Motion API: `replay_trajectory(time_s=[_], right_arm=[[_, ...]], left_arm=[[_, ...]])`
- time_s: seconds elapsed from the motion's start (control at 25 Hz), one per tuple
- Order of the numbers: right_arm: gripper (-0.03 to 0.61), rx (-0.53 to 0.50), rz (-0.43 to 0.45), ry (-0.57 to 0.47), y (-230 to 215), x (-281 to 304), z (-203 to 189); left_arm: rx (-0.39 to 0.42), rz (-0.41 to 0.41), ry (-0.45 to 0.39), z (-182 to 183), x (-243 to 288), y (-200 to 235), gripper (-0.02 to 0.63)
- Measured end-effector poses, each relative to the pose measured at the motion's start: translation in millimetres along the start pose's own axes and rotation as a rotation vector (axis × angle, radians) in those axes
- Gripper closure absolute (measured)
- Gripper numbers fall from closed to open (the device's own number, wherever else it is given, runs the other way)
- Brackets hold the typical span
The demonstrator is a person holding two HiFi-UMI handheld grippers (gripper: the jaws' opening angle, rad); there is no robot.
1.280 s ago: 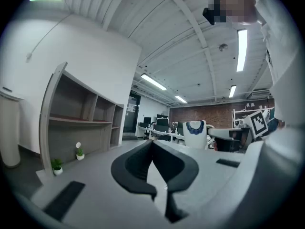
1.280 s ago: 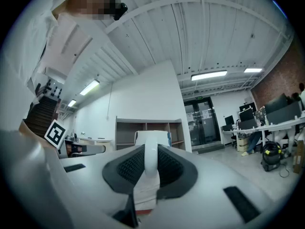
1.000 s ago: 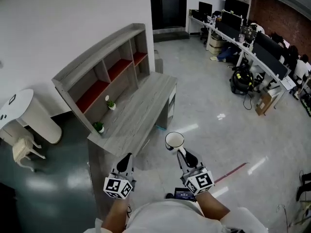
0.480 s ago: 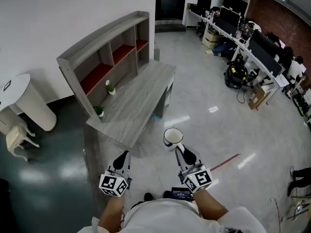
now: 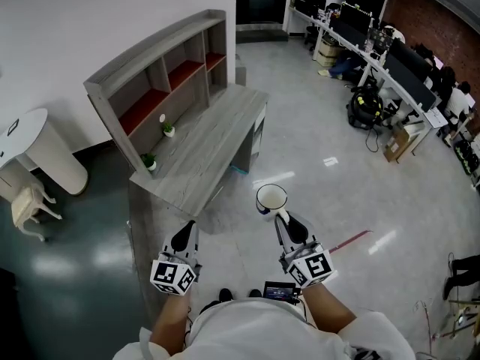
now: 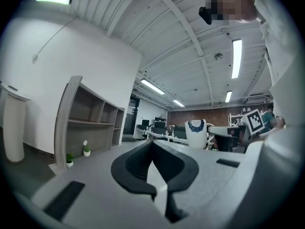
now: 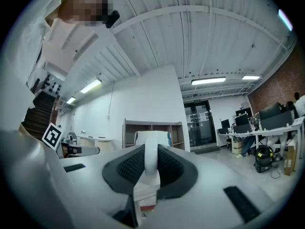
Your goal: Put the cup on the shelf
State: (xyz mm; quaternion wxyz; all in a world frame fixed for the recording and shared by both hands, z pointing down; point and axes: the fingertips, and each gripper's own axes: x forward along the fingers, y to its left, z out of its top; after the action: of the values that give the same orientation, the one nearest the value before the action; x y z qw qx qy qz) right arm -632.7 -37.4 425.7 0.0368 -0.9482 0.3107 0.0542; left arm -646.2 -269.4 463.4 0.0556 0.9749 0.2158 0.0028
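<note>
Jaws of the right gripper (image 5: 282, 217) clamp the cup (image 5: 271, 198) by its handle; the left gripper (image 5: 184, 236) is pressed together, empty. Shelf (image 5: 150, 70) at 11 o'clock, well apart.

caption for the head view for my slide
Right gripper holds the cup by its handle, short of the shelf; left gripper shut, empty.

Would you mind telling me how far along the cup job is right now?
Done: the white cup with blue trim is gripped by its handle in the right tool. In hand: it hangs over the floor, short of the grey wooden desk. Left: reaching the grey open shelf unit and setting it down. The left tool is shut, empty.
</note>
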Motion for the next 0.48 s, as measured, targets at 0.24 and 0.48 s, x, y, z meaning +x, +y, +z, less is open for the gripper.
replay_trajectory(time_s=[0.24, 0.48], right_arm=[[0.502, 0.0, -0.012, 0.004, -18, -28, 2], [0.502, 0.015, -0.02, -0.011, -37, -47, 5]], left_arm=[[-0.025, -0.029, 0.009, -3, 10, -31, 0.604], [0.001, -0.056, 0.021, -1, 17, -59, 0.605]])
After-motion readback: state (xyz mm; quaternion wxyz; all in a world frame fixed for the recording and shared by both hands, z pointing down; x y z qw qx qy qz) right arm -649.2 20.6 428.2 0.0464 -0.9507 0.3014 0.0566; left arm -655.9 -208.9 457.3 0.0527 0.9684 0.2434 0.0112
